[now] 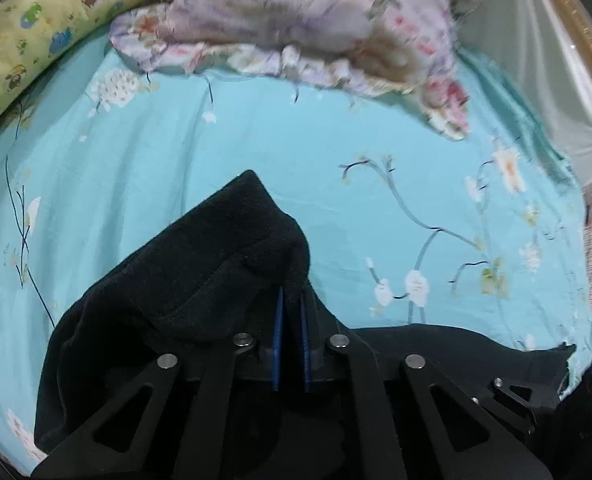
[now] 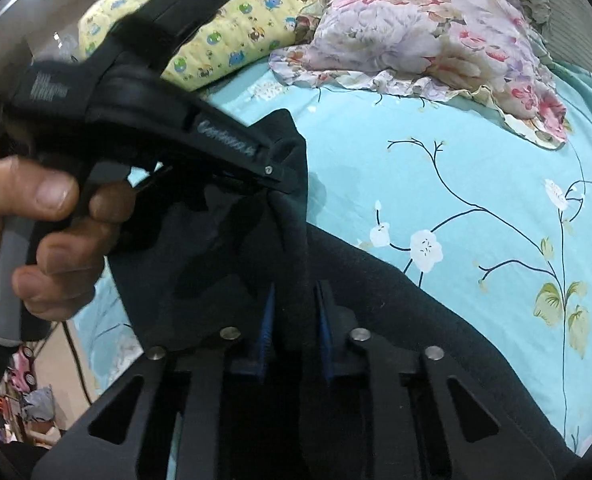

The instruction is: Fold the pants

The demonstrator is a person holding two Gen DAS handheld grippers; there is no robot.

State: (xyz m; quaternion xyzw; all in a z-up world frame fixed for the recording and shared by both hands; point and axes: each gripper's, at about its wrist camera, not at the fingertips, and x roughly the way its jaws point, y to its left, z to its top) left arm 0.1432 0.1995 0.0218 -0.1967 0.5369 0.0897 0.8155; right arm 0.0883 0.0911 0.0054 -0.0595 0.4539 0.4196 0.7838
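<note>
The black pants [image 1: 184, 280] hang bunched over my left gripper [image 1: 291, 300], whose blue pads are shut on a fold of the cloth above the bed. In the right wrist view my right gripper [image 2: 294, 300] is shut on another fold of the same black pants [image 2: 395, 300], which trail down to the right across the sheet. The left gripper body [image 2: 216, 136] shows at the upper left of that view, held by a hand [image 2: 48, 232], pinching the pants edge close to the right gripper.
The turquoise flowered bed sheet [image 1: 256, 140] lies under everything. A floral pillow [image 1: 296, 20] and a yellow cartoon-print bolster [image 1: 28, 32] lie at the far side. A white bed frame [image 1: 543, 60] is at the right. Floor clutter [image 2: 24, 392] shows at lower left.
</note>
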